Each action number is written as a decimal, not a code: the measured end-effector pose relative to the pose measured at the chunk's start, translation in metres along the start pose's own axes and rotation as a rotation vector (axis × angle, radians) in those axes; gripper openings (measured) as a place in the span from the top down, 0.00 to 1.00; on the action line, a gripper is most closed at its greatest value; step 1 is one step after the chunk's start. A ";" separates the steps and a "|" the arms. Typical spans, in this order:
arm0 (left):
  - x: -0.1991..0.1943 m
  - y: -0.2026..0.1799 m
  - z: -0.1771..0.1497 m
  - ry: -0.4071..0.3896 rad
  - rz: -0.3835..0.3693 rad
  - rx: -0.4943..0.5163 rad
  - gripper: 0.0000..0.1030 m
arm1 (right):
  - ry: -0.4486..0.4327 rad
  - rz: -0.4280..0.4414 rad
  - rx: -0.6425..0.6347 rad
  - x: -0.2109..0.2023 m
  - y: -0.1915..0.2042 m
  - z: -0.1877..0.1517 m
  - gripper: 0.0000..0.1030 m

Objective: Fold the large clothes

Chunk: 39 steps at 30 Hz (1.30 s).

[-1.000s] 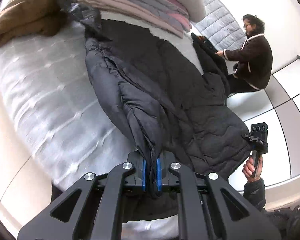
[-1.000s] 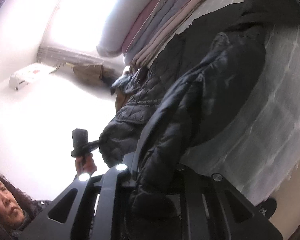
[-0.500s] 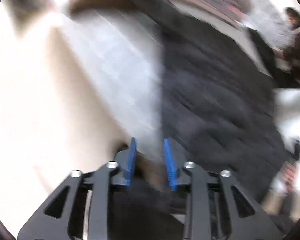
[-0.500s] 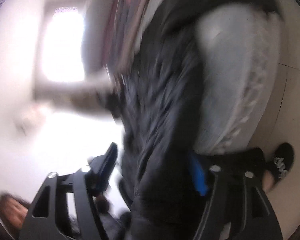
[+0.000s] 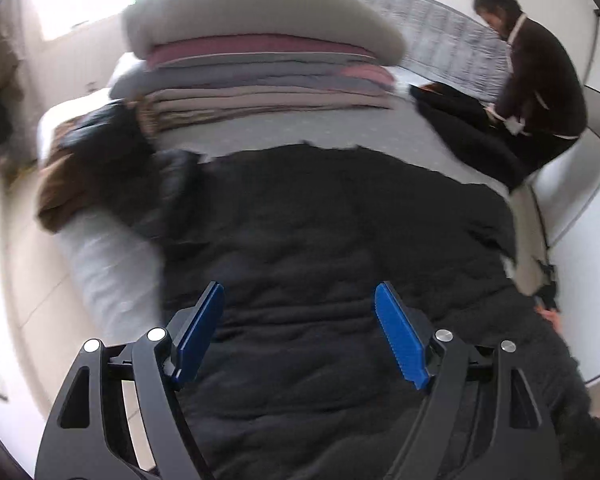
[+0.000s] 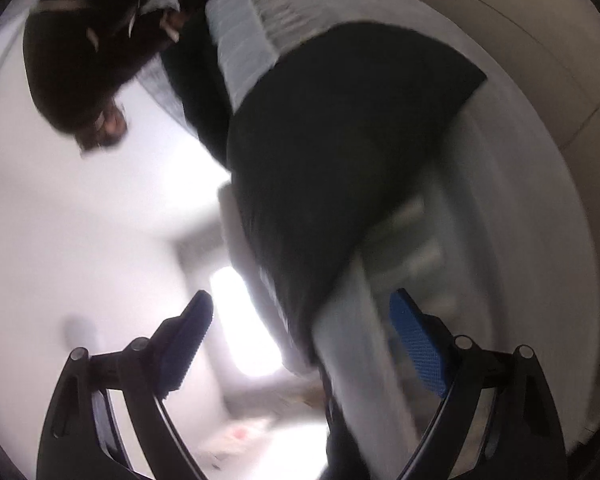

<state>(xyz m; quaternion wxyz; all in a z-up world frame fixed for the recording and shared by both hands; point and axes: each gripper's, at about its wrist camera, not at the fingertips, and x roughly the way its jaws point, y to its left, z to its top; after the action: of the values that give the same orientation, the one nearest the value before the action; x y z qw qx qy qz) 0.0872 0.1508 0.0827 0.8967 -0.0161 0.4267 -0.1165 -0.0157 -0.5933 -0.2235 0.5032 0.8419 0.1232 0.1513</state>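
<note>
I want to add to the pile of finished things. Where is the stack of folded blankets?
In the left wrist view the stack of folded blankets sits at the far end of the bed, under a pale pillow, beyond the spread black coat.

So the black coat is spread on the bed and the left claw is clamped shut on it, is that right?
Not quite. The black coat is spread on the bed, but the left claw is open; its jaws have just been opening and its pads grip nothing. The left wrist view shows it.
</note>
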 end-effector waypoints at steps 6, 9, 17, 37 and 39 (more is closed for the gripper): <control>0.032 -0.038 0.009 0.026 -0.047 0.009 0.28 | -0.122 0.045 0.004 0.014 -0.011 0.038 0.16; 0.044 -0.040 0.002 0.051 -0.055 0.007 0.28 | -0.142 0.026 -0.022 0.026 -0.009 0.053 0.29; 0.066 -0.035 -0.014 0.078 -0.051 -0.007 0.28 | -0.228 0.001 -0.190 0.013 0.021 0.057 0.85; 0.068 0.047 -0.054 -0.022 -0.020 -0.192 0.26 | 0.100 -0.246 -1.166 0.224 0.275 -0.169 0.87; 0.065 0.055 -0.057 -0.046 -0.014 -0.198 0.24 | 0.176 -0.267 -1.210 0.263 0.272 -0.196 0.87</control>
<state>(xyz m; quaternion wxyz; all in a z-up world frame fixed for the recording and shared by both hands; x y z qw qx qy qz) 0.0940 0.1934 -0.0099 0.8994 -0.1101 0.4155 -0.0796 0.1684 -0.4659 0.1389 0.8933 0.3696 0.1607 0.1990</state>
